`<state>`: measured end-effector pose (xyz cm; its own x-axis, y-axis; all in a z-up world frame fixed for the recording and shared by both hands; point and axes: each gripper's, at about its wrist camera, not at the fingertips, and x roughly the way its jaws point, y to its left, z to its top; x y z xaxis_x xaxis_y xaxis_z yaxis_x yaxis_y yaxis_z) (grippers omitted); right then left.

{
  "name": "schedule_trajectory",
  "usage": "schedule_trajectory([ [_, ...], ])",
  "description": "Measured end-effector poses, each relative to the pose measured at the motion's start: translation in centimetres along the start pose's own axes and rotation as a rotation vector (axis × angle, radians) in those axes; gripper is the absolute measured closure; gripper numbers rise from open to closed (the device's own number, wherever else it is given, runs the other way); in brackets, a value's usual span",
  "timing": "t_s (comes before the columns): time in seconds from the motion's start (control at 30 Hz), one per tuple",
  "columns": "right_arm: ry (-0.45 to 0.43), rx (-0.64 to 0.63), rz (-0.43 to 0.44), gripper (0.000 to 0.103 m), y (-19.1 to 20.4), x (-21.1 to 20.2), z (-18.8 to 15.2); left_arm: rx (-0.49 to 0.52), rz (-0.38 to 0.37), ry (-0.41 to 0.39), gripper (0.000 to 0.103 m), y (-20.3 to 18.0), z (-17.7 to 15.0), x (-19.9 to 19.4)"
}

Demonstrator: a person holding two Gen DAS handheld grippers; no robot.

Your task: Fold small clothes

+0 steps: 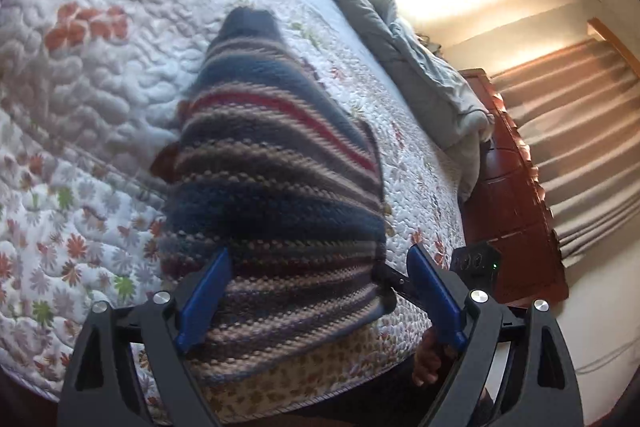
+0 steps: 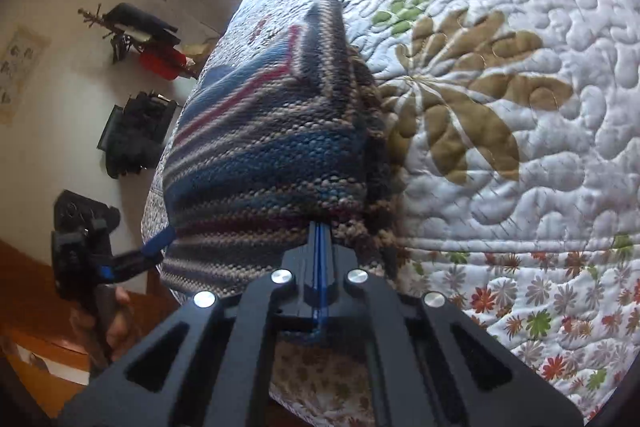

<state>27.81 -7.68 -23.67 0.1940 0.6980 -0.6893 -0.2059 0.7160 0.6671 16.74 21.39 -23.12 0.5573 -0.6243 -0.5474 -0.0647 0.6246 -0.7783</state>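
A striped knit sweater (image 1: 276, 163) in blue, tan and red lies on the quilted bed, partly folded, with a sleeve lying over its body (image 2: 320, 39). My left gripper (image 1: 320, 287) is open; its blue fingers (image 1: 208, 299) stand on either side of the sweater's near hem without pressing on it. My right gripper (image 2: 320, 229) is shut on the sweater's near edge, where the knit bunches at the closed jaws. In the left wrist view the right gripper (image 1: 386, 277) pinches the sweater's right corner. One left gripper finger (image 2: 160, 243) shows beside the sweater's left edge.
The floral quilt (image 2: 500, 75) covers the bed. A grey blanket (image 1: 400, 39) is bunched along the far side. A wooden headboard (image 1: 516, 207) and curtains (image 1: 580, 131) stand to the right. A person's hand (image 1: 428, 359) holds the right gripper. The bed's near edge (image 2: 320, 379) lies just under the grippers.
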Motion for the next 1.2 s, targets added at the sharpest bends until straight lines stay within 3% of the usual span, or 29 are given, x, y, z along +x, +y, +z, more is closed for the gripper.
schedule_trajectory([
  [0.23,-0.068,-0.075,0.009,0.095,3.2,-4.4,-2.3,0.037,-0.010,-0.055,0.014,-1.4,-2.3,-3.5],
  [0.33,-0.013,-0.082,-0.031,0.095,2.6,-3.0,-4.0,0.022,0.007,-0.041,0.013,-0.3,-4.3,-3.7],
  [0.4,0.012,-0.062,-0.093,0.102,1.5,-1.4,-4.6,0.006,0.032,-0.020,0.013,0.7,-4.9,-2.8],
  [0.47,0.021,-0.038,-0.087,0.101,1.1,-1.0,-4.5,-0.016,0.038,-0.011,0.013,1.6,-4.9,-2.2],
  [0.53,0.014,-0.049,-0.061,0.092,1.8,-1.7,-4.2,-0.028,0.032,-0.018,0.013,1.5,-4.8,-2.5],
  [0.6,-0.022,-0.065,-0.053,0.063,2.3,-3.3,-4.6,-0.022,0.040,-0.038,0.013,0.6,-5.0,-3.8],
  [0.63,-0.046,-0.071,-0.063,0.054,2.7,-4.3,-5.1,-0.014,0.049,-0.049,0.011,0.3,-5.3,-4.4],
  [0.7,-0.113,-0.065,-0.107,0.020,3.5,-6.4,-6.5,0.019,0.109,-0.095,0.004,-0.9,-6.4,-6.4],
  [0.73,-0.143,-0.060,-0.126,0.015,3.8,-7.3,-7.4,0.061,0.170,-0.130,0.004,-1.8,-7.3,-7.6],
  [0.9,-0.211,-0.092,-0.274,0.004,6.0,-10.4,-12.1,0.324,0.487,-0.306,0.004,-8.0,-12.8,-13.1],
  [1.0,-0.236,-0.097,-0.388,0.003,7.1,-12.0,-14.0,0.407,0.667,-0.371,0.004,-10.9,-15.3,-14.8],
  [1.1,-0.268,-0.120,-0.466,0.003,9.3,-13.5,-15.4,0.420,0.707,-0.339,0.004,-12.6,-16.9,-16.1],
  [1.2,-0.293,-0.175,-0.480,0.003,12.2,-15.8,-16.6,0.402,0.644,-0.321,0.004,-14.5,-18.4,-17.5],
])
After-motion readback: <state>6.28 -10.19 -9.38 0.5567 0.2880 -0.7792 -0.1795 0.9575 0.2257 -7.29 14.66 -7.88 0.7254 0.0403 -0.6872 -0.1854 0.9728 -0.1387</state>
